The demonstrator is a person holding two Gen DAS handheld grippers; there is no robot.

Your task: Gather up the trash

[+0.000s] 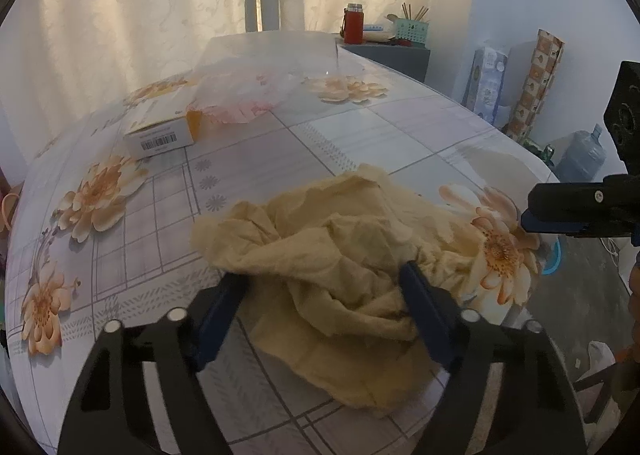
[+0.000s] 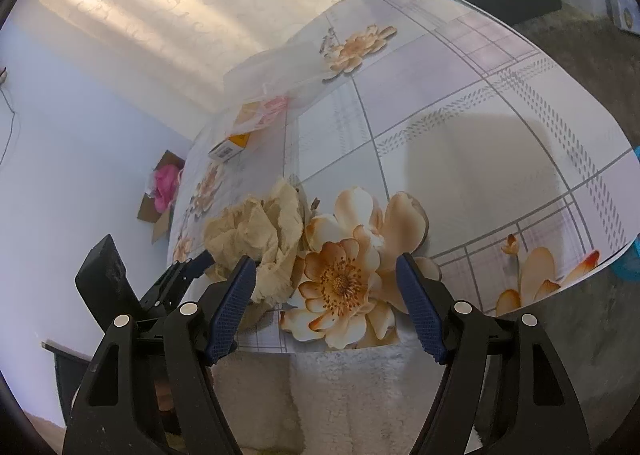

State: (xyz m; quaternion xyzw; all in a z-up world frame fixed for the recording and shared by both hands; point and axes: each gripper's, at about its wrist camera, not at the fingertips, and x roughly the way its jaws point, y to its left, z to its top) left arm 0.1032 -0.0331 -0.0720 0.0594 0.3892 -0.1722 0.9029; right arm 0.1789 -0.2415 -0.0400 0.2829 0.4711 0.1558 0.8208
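A crumpled tan paper napkin (image 1: 340,255) lies on the flower-print table (image 1: 360,135) near its front edge. My left gripper (image 1: 322,279) straddles it, jaws apart. The right pad (image 1: 424,307) sinks into the folds and the left pad (image 1: 220,315) stands at the napkin's edge, with no clear squeeze. In the right wrist view the napkin (image 2: 256,239) sits just left of my right gripper (image 2: 325,261), which hangs open over a printed flower at the table edge with nothing between its fingers. The left gripper (image 2: 196,263) shows there at the napkin's left side.
Farther back lie a small white and orange box (image 1: 160,131) and a clear plastic bag with pink print (image 1: 240,95). A red flask (image 1: 353,25) and a green basket (image 1: 412,31) stand on a grey cabinet behind. A water jug (image 1: 584,155) is on the floor at the right.
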